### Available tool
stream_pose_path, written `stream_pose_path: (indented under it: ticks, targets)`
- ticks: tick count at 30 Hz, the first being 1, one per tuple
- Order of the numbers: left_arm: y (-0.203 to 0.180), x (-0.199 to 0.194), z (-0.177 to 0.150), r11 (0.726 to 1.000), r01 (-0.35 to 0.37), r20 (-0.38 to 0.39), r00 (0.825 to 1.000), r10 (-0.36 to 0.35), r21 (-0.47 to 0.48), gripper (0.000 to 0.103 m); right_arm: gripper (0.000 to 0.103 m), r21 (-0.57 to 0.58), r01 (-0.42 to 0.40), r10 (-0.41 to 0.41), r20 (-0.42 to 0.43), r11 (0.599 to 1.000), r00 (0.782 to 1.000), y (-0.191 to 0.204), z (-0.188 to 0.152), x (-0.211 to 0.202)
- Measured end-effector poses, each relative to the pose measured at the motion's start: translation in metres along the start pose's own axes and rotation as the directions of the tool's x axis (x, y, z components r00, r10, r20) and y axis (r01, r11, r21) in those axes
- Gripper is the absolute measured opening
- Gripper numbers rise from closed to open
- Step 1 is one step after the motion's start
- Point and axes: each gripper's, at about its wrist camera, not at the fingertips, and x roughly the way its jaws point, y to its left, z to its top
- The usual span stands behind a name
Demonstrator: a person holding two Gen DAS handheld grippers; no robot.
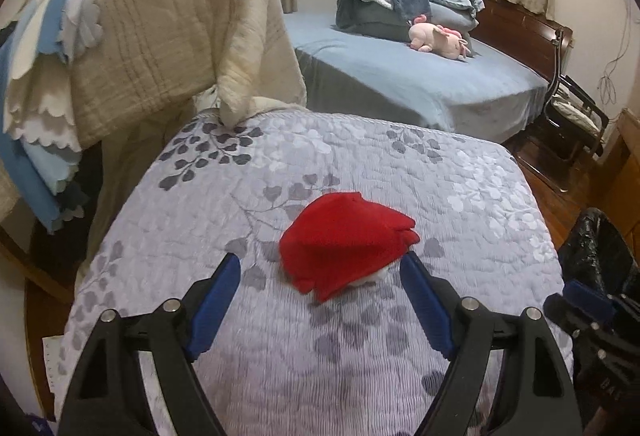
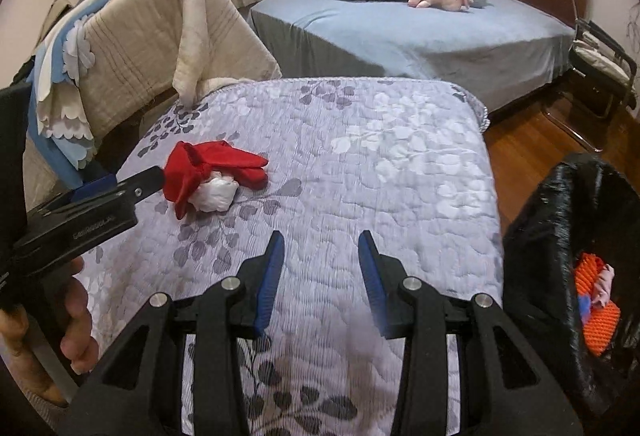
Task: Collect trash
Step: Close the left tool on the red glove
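A red cloth point(image 1: 344, 240) lay crumpled on the floral quilt point(image 1: 460, 176) that covered the worktop, half draped over a white paper wad point(image 2: 214, 194) tucked at its near edge. The left gripper point(image 1: 320, 272) stood just short of this pile, its blue-padded fingers point(image 1: 218, 288) spread wide to either side of the cloth and closed on nothing; the right-hand pad sat just beside the cloth's edge, and whether it touched could not be told. The right gripper point(image 2: 320, 260) hung over bare quilt well apart from the pile, its fingers partly open and empty. A bin lined with a black bag point(image 2: 560, 236) stood at the quilt's right side, with orange and pink scraps point(image 2: 596, 300) already inside.

Both pieces looked light and soft. The cloth would likely fold and bunch under pressure rather than resist, so a pinch across its raised middle should gather enough layers to lift it. The wad seemed crushable and loose beneath the cloth; it could easily drop out if only the fabric were taken. A hold low at the near edge, catching cloth and paper together, appeared the safer choice.
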Motion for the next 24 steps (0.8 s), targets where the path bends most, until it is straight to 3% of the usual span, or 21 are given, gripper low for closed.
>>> stream_pose_path:
  ticks: [6, 8, 10, 12, 13, 16, 20, 24]
  targets:
    - [0.004, 0.028, 0.008, 1.000, 0.016, -0.019, 1.000, -0.016, -0.004, 0.079, 0.038, -0.012, -0.010, 0.010, -0.024, 1.000, 1.000, 0.009, 0.004, 0.022]
    - [0.005, 0.033, 0.009, 1.000, 0.021, -0.021, 1.000, -0.021, -0.001, 0.071, 0.038, -0.016, -0.016, 0.015, -0.028, 1.000, 0.999, 0.012, 0.005, 0.027]
    - [0.008, 0.038, 0.009, 0.999, 0.043, -0.039, 0.998, -0.043, -0.005, 0.038, 0.038, -0.017, -0.029, 0.028, -0.034, 0.999, 0.999, 0.016, 0.006, 0.033]
    - [0.012, 0.041, 0.008, 0.997, 0.073, -0.058, 0.996, -0.074, -0.015, 0.015, 0.038, -0.023, -0.038, 0.037, -0.037, 0.999, 0.999, 0.021, 0.007, 0.036]
    - [0.015, 0.042, 0.007, 0.996, 0.085, -0.064, 0.994, -0.086, -0.022, 0.009, 0.038, -0.027, -0.045, 0.044, -0.039, 0.999, 0.998, 0.026, 0.008, 0.039]
    - [0.022, 0.040, 0.005, 0.996, 0.088, -0.058, 0.994, -0.089, -0.025, 0.002, 0.038, -0.041, -0.060, 0.059, -0.041, 0.997, 0.997, 0.038, 0.010, 0.044]
    - [0.034, 0.031, 0.007, 0.996, 0.071, -0.031, 0.997, -0.072, -0.047, 0.001, 0.038, -0.052, -0.077, 0.075, -0.041, 0.996, 0.996, 0.052, 0.013, 0.050]
    - [0.043, 0.026, 0.009, 0.994, 0.098, -0.032, 0.994, -0.100, -0.049, 0.001, 0.038, -0.068, -0.083, 0.080, -0.044, 0.994, 0.996, 0.062, 0.014, 0.053]
